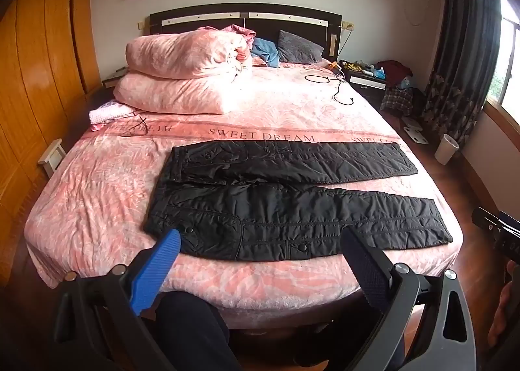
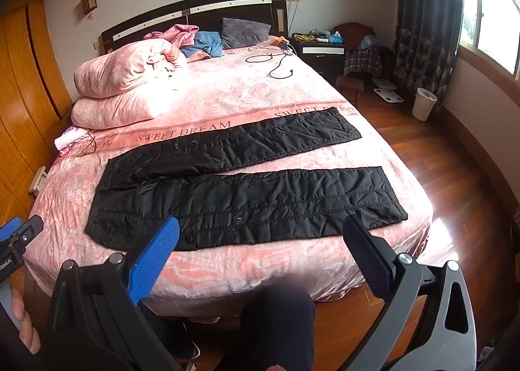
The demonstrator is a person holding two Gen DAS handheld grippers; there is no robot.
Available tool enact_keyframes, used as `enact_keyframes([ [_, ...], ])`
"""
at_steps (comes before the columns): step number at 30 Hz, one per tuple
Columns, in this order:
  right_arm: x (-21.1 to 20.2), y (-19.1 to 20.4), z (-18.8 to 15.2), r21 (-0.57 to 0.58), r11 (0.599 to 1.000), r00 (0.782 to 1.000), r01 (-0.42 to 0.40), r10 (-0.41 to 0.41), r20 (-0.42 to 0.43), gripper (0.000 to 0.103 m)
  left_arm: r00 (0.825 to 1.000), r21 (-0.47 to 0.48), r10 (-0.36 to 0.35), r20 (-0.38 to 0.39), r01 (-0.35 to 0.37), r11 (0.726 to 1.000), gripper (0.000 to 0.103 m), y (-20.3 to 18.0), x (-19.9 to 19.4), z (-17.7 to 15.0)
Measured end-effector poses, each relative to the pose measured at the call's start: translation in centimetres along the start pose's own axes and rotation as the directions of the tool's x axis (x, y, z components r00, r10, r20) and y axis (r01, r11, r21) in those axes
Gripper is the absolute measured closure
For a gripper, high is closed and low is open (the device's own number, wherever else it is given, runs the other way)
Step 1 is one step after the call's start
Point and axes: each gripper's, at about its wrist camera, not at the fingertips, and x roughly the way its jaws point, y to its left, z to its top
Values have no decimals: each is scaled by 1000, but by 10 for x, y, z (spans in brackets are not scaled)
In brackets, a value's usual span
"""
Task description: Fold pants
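Black quilted pants (image 1: 286, 195) lie flat and unfolded across the foot of the pink bed (image 1: 97, 195), waist to the left, both legs spread apart and running right. They also show in the right wrist view (image 2: 247, 195). My left gripper (image 1: 260, 237) is open and empty, held above the bed's near edge in front of the waist and near leg. My right gripper (image 2: 261, 224) is open and empty, in front of the near leg. The right gripper shows at the left view's right edge (image 1: 497, 231); the left gripper shows at the right view's left edge (image 2: 16, 237).
A folded pink duvet (image 1: 185, 75) is piled at the head of the bed, with pillows and a black cable (image 1: 338, 88). A wooden wardrobe (image 1: 32, 78) stands left. A nightstand (image 2: 321, 49), white bin (image 2: 422, 103) and wooden floor (image 2: 455, 176) are right. The person's knee (image 2: 276, 322) is below.
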Motion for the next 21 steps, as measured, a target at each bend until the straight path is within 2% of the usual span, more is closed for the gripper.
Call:
enact_keyframes([
  [21, 1, -2, -2, 5, 1000, 1000, -2, 2, -1, 2, 1000, 1, 6, -4, -6, 1000, 4, 3, 0, -3],
])
